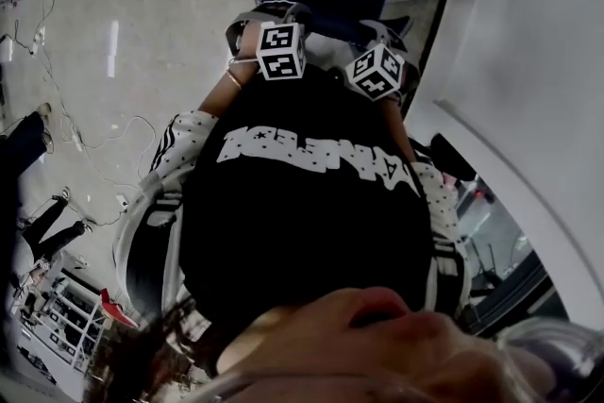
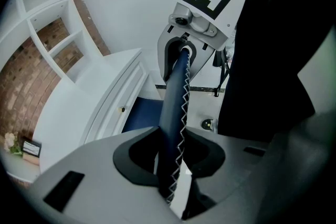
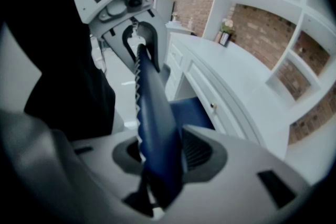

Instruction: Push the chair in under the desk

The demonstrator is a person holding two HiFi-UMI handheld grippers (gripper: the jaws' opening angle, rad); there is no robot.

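clamps left gripper [image 2: 170, 157] and right gripper [image 3: 157, 157] on the chair back [image 2: 176, 86], side by side before the desk [image 3: 231, 81]; evens the push under

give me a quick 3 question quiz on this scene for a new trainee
1. True or false: the left gripper is empty.
2. The stitching along the chair back is: A white zigzag, B red straight, C yellow dots.
3. Fill in: the right gripper clamps the chair back beside a white ____ with drawers.
Key: 1 false, it is shut on the chair back. 2 A. 3 desk.
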